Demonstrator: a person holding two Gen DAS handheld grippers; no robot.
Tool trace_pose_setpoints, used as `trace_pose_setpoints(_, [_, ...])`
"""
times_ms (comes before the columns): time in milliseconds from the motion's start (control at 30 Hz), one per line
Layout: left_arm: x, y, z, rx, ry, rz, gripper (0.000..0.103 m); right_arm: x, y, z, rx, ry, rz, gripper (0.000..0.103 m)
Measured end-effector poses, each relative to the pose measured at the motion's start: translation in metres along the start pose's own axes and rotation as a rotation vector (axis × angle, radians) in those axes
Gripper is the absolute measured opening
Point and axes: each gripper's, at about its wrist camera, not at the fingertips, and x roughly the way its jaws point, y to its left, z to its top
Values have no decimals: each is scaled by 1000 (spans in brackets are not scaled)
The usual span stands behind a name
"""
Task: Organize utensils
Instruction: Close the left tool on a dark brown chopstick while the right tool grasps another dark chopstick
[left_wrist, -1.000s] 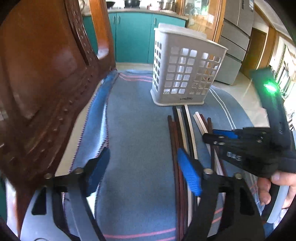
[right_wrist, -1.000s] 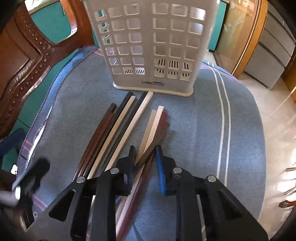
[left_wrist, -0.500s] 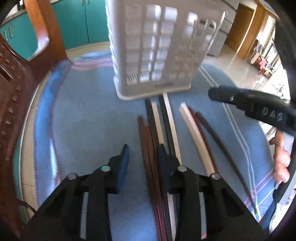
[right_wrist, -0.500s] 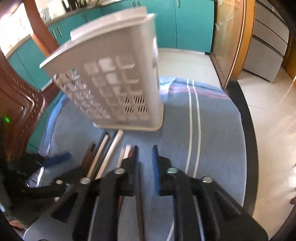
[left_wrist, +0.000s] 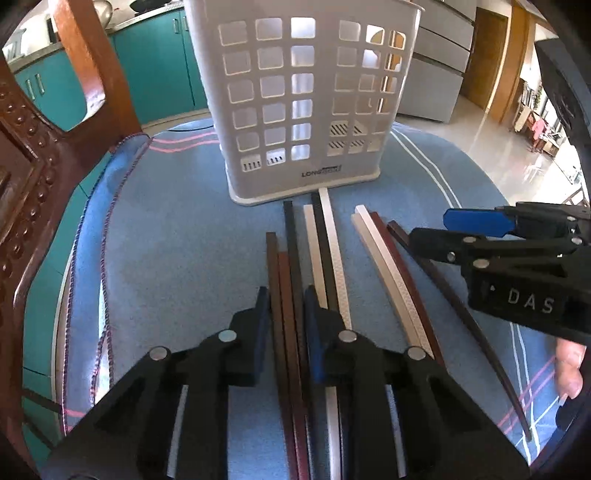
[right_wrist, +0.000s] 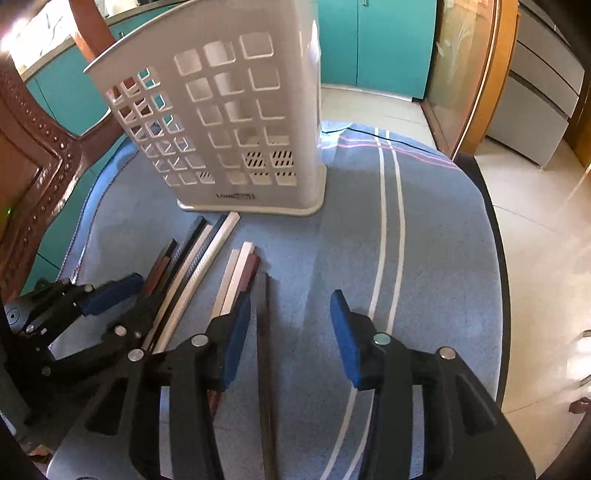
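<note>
Closing on the leftmost sticks, your left gripper (left_wrist: 285, 325) has a dark brown, a reddish and a black chopstick between its blue pads (left_wrist: 263, 314), which sit close against the bundle (firm contact cannot be confirmed). Chopsticks (left_wrist: 325, 251) lie in a row on the blue cloth (left_wrist: 177, 236), far ends just before the white perforated basket (left_wrist: 303, 110). Your right gripper (right_wrist: 291, 332) is spreading, jaws released; one dark chopstick (right_wrist: 264, 332) lies between them on the cloth, clear of both pads.
</note>
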Motion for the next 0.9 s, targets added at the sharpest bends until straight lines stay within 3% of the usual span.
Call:
trace_pose_setpoints(167, [-4,-8,-7,-8,-22,3,19,1,-8,3,13,-3,-10,45])
trace_pose_setpoints(367, [-36,-15,-8,-10,-94,8,19,0,-12,1,17,-8,-13,45])
trace_pose_setpoints(433, [-56,-10,-14,-17,-114,0,19,0,-12,0,13,-6,-16,45])
trace_pose_setpoints(633, [-63,11,-5,-66,-135,-26,20,0,-12,-1,16,-7,-22,47])
trace_pose_setpoints(900, [-47,44,0,-115,-68,16,22,-1,-6,0,-5,-6,-24,47])
